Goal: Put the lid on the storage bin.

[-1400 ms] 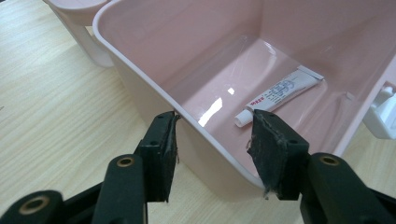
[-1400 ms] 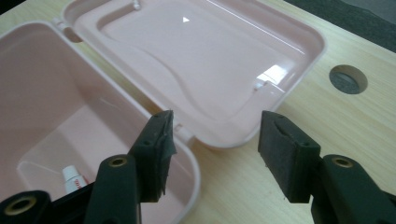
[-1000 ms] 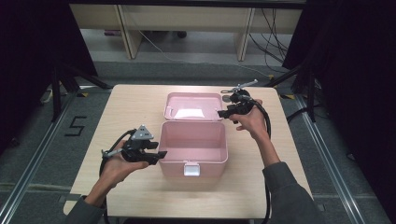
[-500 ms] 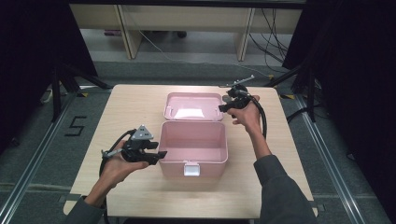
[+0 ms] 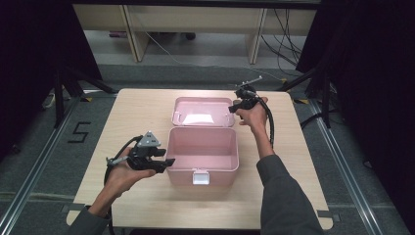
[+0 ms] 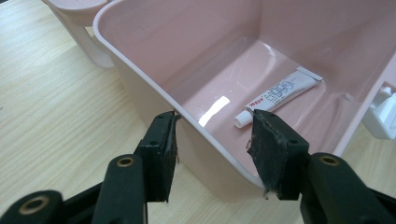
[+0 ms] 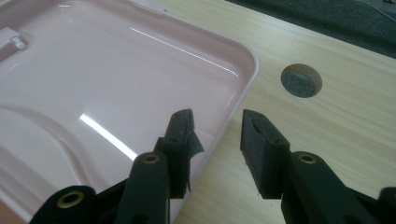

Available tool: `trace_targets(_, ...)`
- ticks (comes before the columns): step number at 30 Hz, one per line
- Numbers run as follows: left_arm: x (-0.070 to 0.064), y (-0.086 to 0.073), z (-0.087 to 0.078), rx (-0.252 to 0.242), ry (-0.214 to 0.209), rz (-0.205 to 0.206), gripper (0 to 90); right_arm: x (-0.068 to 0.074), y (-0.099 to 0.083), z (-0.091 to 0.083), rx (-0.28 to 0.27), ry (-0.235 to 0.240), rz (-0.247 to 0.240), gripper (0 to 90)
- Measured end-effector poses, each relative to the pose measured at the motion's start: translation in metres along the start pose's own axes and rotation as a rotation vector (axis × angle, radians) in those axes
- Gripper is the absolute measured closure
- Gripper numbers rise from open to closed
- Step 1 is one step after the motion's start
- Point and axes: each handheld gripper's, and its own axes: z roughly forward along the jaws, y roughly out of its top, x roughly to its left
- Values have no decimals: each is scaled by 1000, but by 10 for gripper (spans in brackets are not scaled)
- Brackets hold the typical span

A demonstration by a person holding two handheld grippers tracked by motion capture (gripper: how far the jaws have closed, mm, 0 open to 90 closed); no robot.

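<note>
- Your pink box (image 5: 203, 156) stands open in the middle of the tabletop (image 5: 303, 161), its white latch (image 5: 199, 177) on the front wall that faces you.
- Its lid (image 5: 200, 111) is thrown back behind it and lies flat, inner side up, with a bright glare on it.
- In the left gripper view a small white tube (image 6: 279, 94) with red print lies on the floor of the box, cap end toward the gripper.
- Your left hand-held gripper (image 5: 157, 161) sits at the left wall of the box, near its front corner. In the left gripper view (image 6: 212, 142) its jaws stand wide apart and straddle the rim: one jaw outside the wall, the other over the inside. They grip nothing.
- Whether either pad touches the wall, you cannot tell.
- Your right hand-held gripper (image 5: 236, 105) is at the right rear corner of the lid. In the right gripper view (image 7: 215, 135) its jaws are spread, one over the lid's rim and one over bare wood beside it, with nothing held.
- A round grey plug (image 7: 301, 80) is set in the wood just beyond that lid corner.
</note>
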Motion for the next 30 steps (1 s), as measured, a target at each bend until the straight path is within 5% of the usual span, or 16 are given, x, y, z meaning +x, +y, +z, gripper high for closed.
trace_targets(5, 0, 0, 0, 0, -2, 0, 505, 1, 1, 9, 13, -2, 37, 671)
trace_targets(6, 1, 0, 0, -1, -7, -2, 505, -2, 1, 11, 4, -7, 8, 678)
trace_targets(23, 0, 0, 1, -2, 0, -2, 503, 1, 11, 26, 67, -88, 10, 694)
trace_targets(30, 1, 0, 1, 1, -1, 1, 503, 2, 10, 29, 78, -85, 19, 702)
